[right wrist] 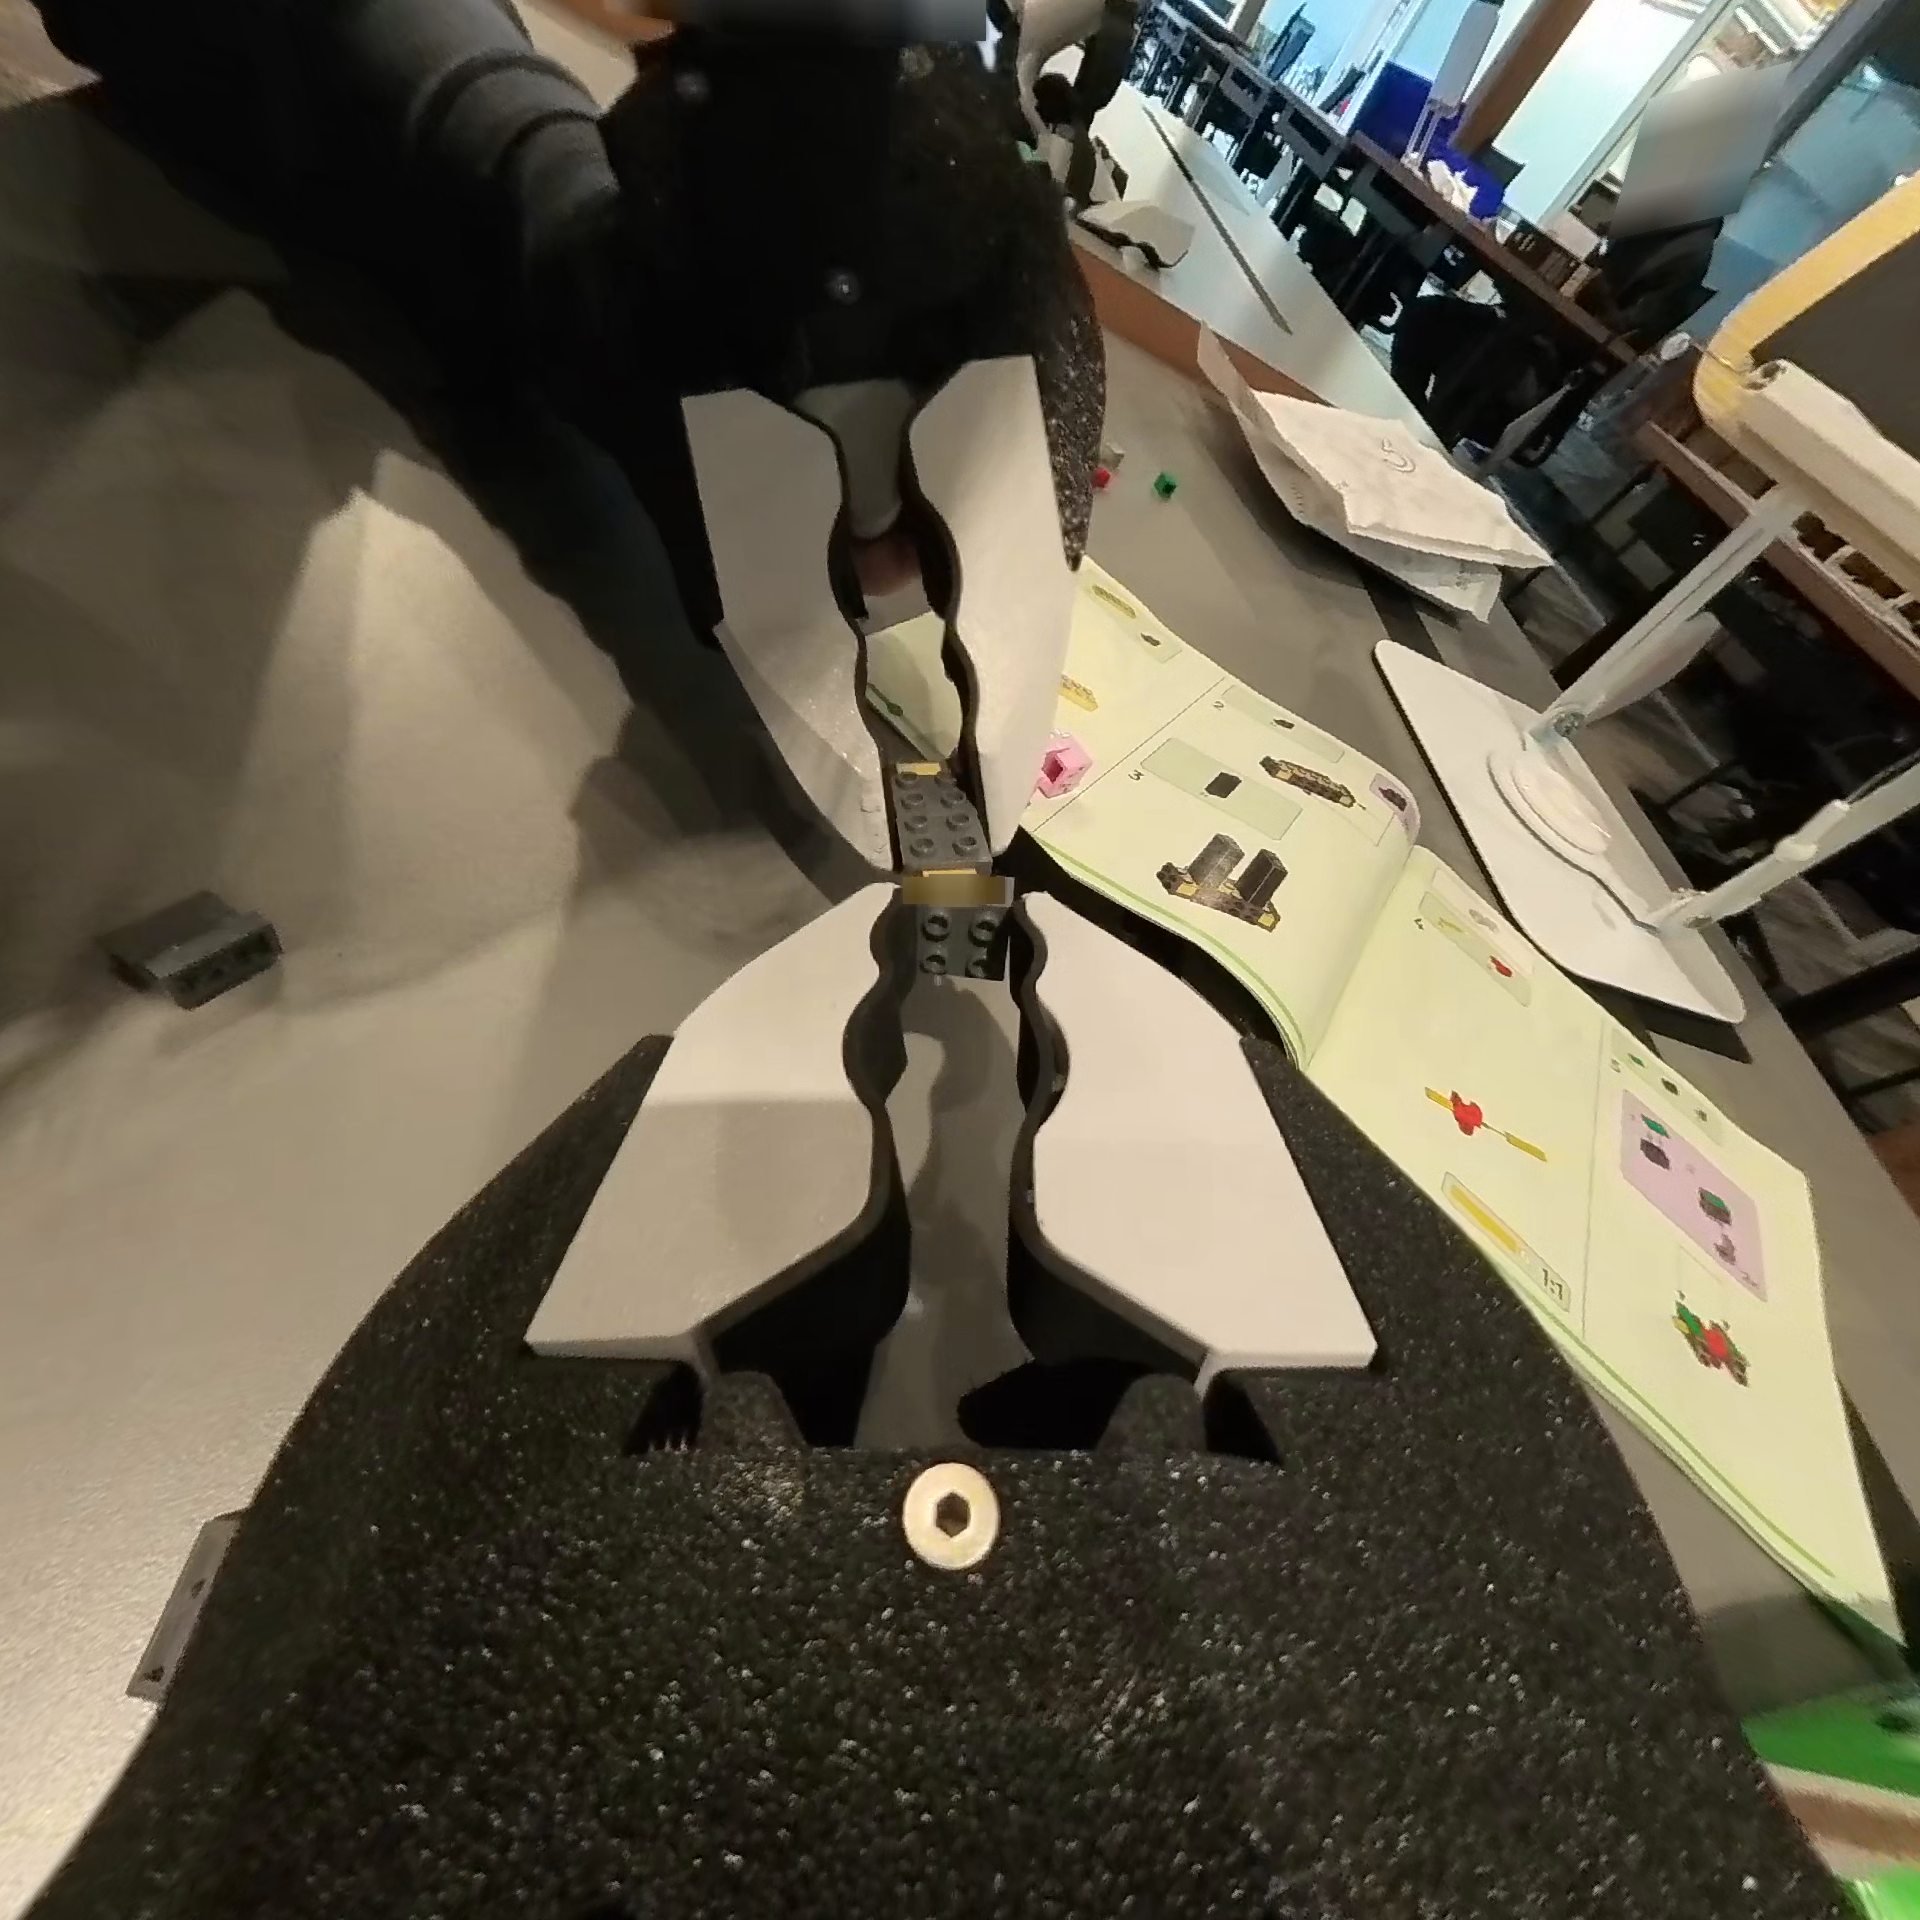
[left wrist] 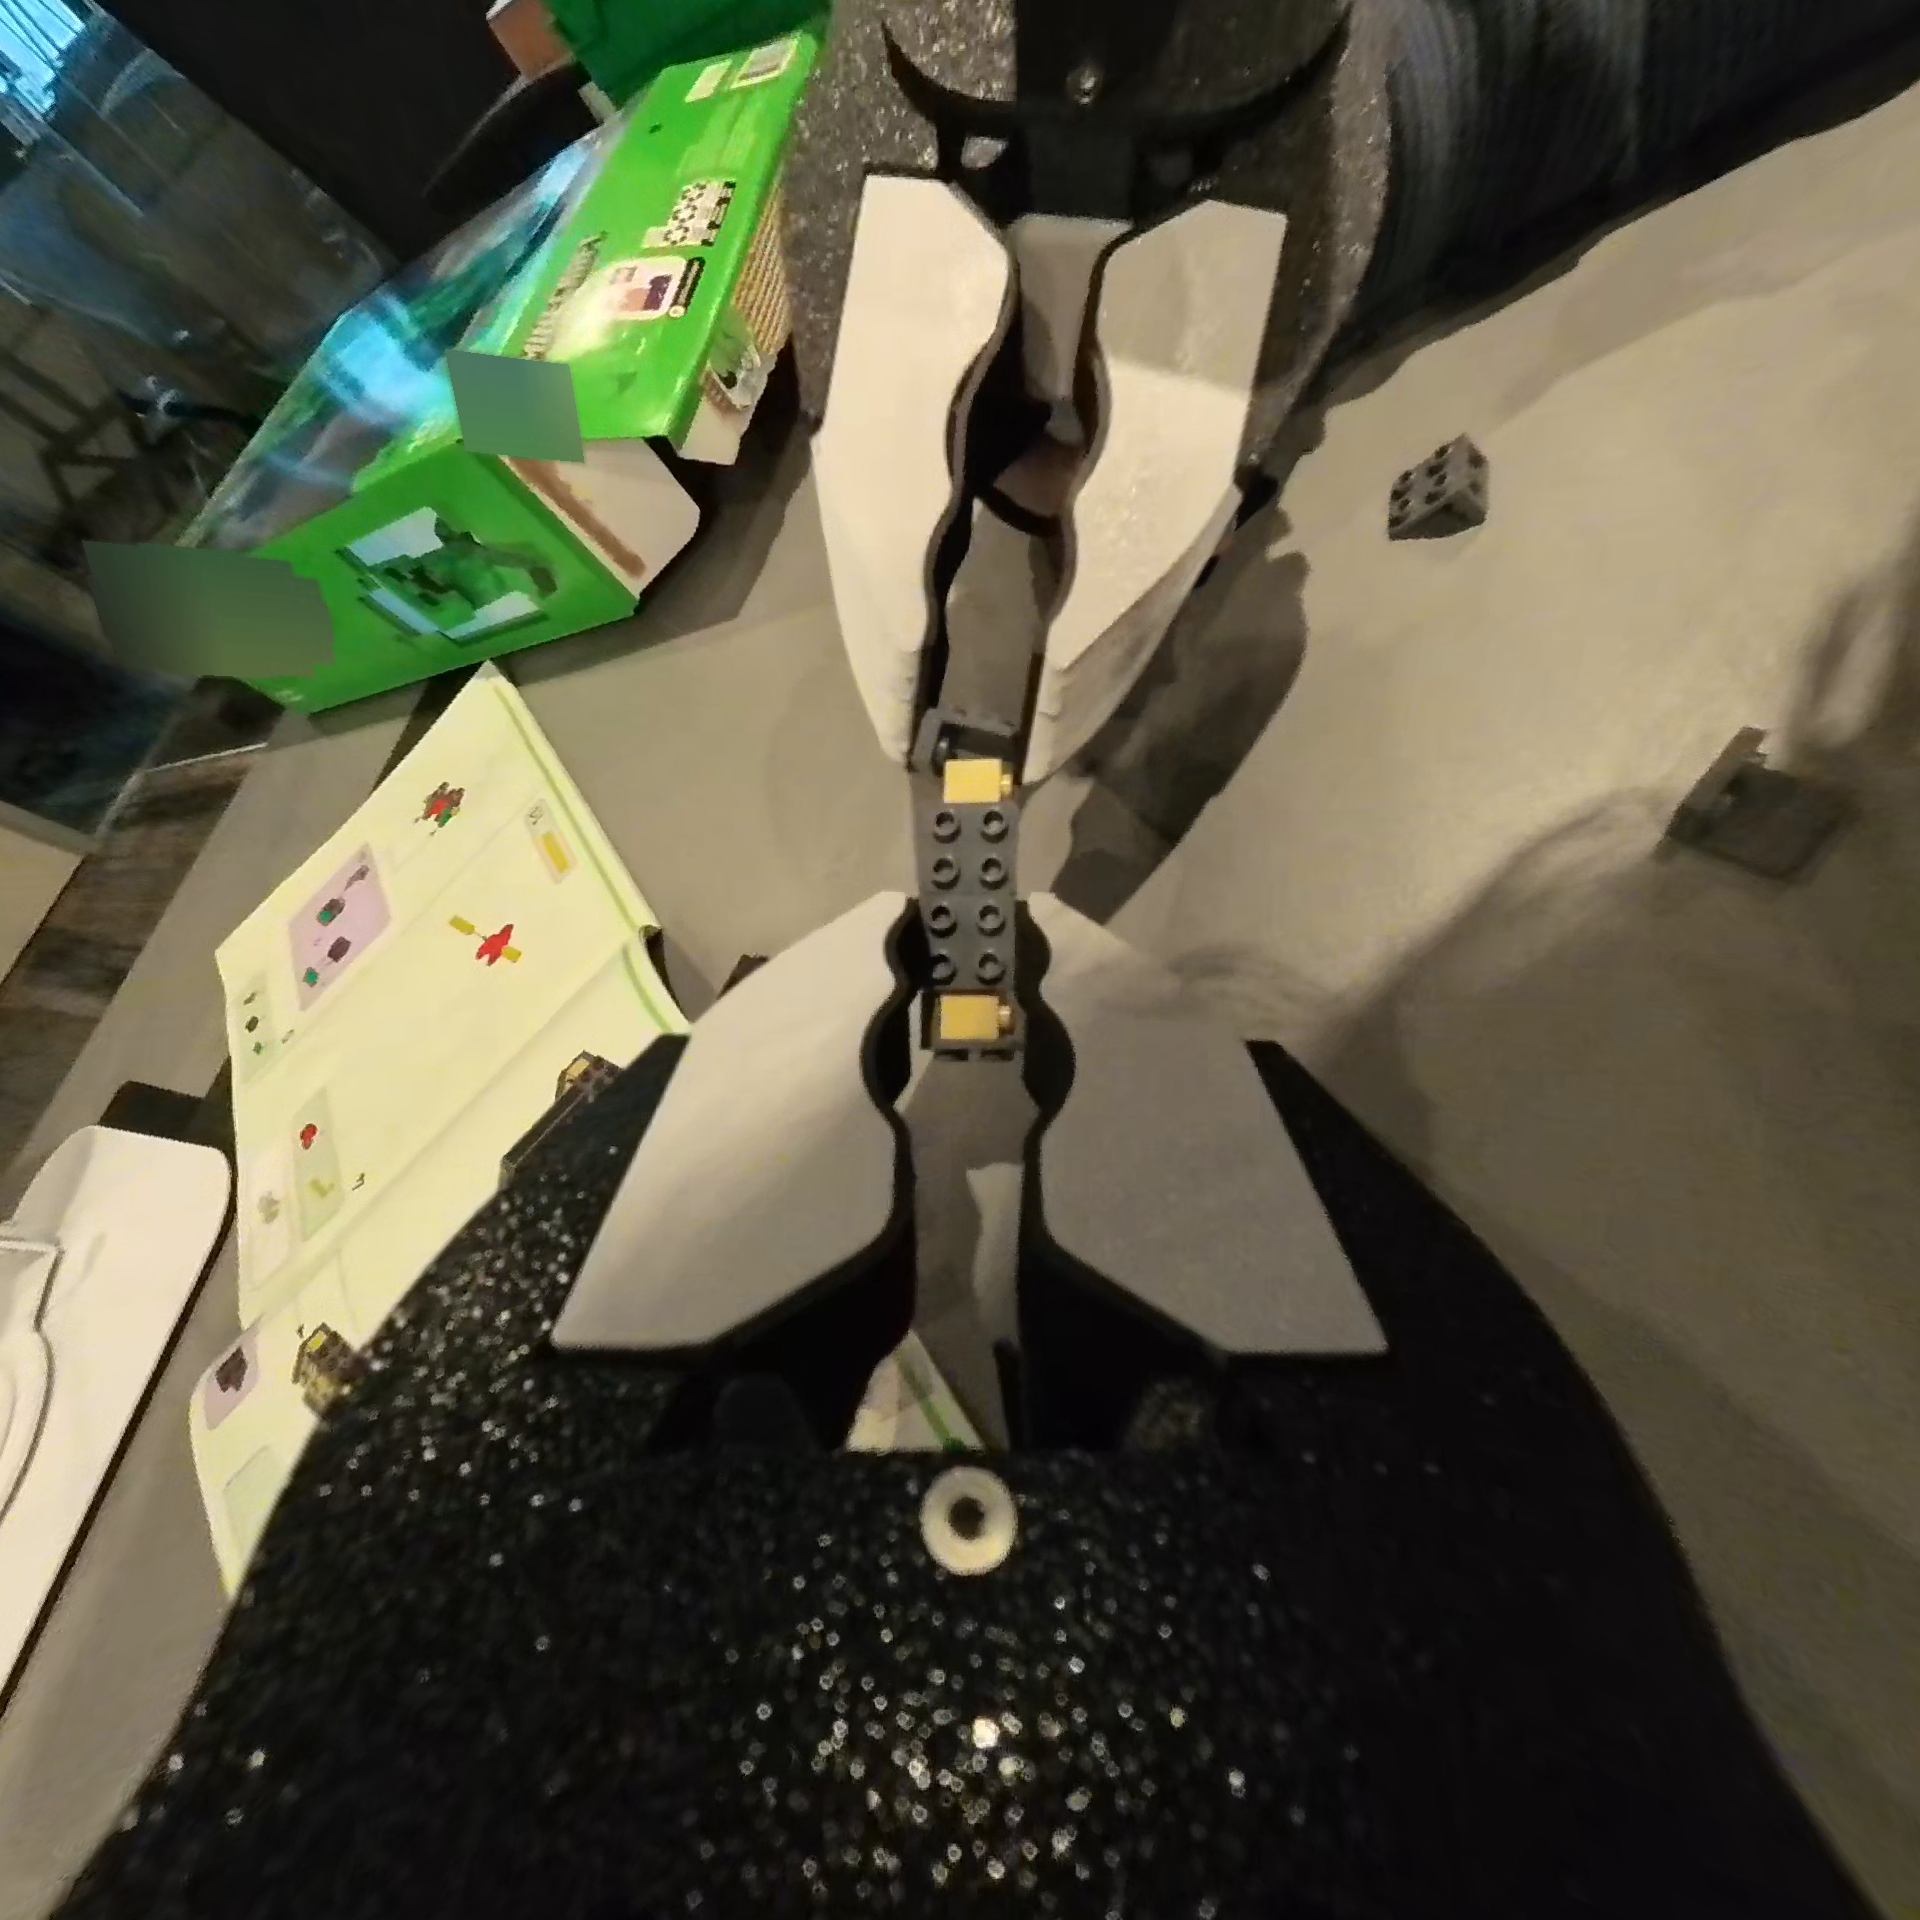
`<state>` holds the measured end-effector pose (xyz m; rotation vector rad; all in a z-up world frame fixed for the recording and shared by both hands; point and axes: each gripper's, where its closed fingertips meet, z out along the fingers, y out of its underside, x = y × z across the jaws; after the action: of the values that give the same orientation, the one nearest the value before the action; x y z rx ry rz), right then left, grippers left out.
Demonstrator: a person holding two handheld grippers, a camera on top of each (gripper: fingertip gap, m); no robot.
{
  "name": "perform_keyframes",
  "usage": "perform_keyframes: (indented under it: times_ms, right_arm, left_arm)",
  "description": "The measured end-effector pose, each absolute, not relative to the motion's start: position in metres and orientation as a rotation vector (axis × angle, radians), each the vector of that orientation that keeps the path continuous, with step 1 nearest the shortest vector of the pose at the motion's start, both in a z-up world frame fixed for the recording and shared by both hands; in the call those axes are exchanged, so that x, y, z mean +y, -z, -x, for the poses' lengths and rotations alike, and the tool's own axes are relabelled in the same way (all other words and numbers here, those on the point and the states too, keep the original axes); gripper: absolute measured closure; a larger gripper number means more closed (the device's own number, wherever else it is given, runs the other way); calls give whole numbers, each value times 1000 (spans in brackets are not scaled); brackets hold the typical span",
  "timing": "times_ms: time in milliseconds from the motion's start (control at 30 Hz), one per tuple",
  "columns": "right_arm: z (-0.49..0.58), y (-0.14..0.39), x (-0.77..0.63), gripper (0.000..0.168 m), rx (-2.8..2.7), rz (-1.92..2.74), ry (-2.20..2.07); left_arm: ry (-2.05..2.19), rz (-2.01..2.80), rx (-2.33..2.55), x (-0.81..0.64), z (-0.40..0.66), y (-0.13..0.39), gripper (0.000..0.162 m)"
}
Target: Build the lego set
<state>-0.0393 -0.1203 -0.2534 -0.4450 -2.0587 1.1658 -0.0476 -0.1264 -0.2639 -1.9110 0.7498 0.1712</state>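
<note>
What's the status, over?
Left gripper and right gripper both shut on the brick assembly, held between them above the table. Nothing in the way.

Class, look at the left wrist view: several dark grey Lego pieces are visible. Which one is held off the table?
The long studded assembly with tan ends, gripped between the two grippers. The small cube and flat piece lie loose on the table.

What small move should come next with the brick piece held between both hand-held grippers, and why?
Probably press the two ends together along the piece's length. The left hand-held gripper and right hand-held gripper each pinch one end of the dark studded brick piece above the table, and the right view suggests its halves are not quite in line.
</note>
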Motion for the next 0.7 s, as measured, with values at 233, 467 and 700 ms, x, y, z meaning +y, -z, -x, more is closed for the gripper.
perform_keyframes:
  times_ms: [233, 467, 700]
  right_arm:
    - [38, 254, -122, 152, -2063, 427, -1163]
    - [35, 257, -125, 152, -2096, 407, -1167]
    - [31, 255, -128, 151, -2125, 430, -1244]
  left_arm:
    - [-120, 1907, 764, -128, 46, 264, 145]
    - [-117, 1888, 818, -131, 43, 267, 146]
    - [-86, 1848, 831, -132, 39, 264, 146]
